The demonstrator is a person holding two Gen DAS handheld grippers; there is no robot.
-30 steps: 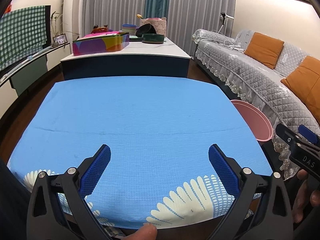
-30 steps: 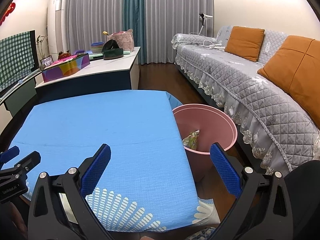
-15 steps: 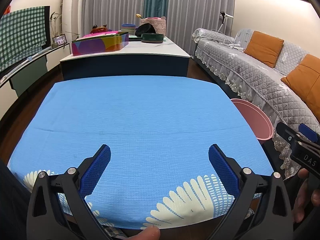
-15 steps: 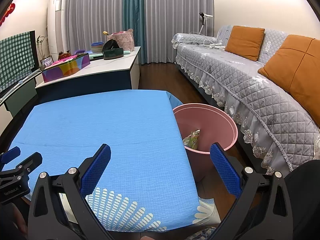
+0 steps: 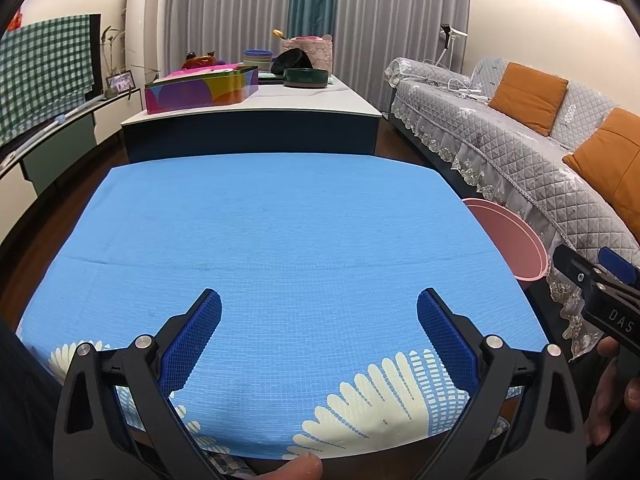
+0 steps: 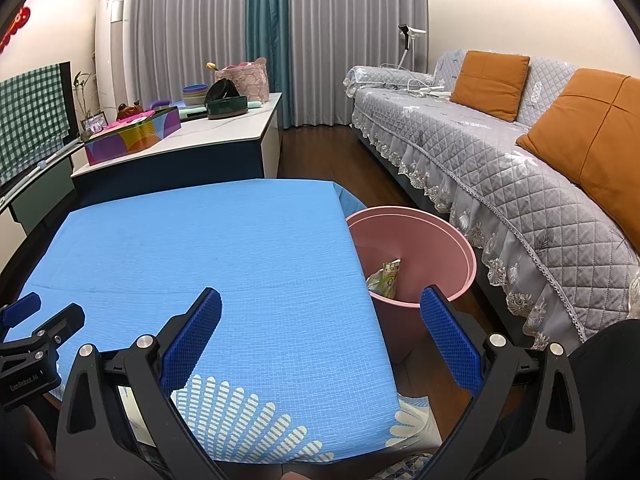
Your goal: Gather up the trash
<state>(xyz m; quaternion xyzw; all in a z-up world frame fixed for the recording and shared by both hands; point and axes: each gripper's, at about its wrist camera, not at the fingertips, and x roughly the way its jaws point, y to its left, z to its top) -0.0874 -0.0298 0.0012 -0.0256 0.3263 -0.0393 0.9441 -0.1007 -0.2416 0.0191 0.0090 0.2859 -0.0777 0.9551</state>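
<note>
A pink bin (image 6: 424, 240) stands on the floor at the right edge of the blue-covered table (image 6: 224, 240); a green and white wrapper (image 6: 386, 280) lies inside it. The bin's rim also shows in the left wrist view (image 5: 508, 236). My left gripper (image 5: 319, 326) is open and empty above the near part of the table (image 5: 280, 232). My right gripper (image 6: 320, 326) is open and empty over the table's near right corner, just short of the bin. No trash shows on the cloth.
A grey quilted sofa (image 6: 500, 152) with orange cushions (image 6: 490, 78) runs along the right, close behind the bin. A white-topped counter (image 5: 280, 100) with a colourful box (image 5: 200, 88) and bowls stands beyond the table. Each gripper's tip shows at the other view's edge.
Both views have shifted only slightly; the grippers stay open and empty over the near edge of the table.
</note>
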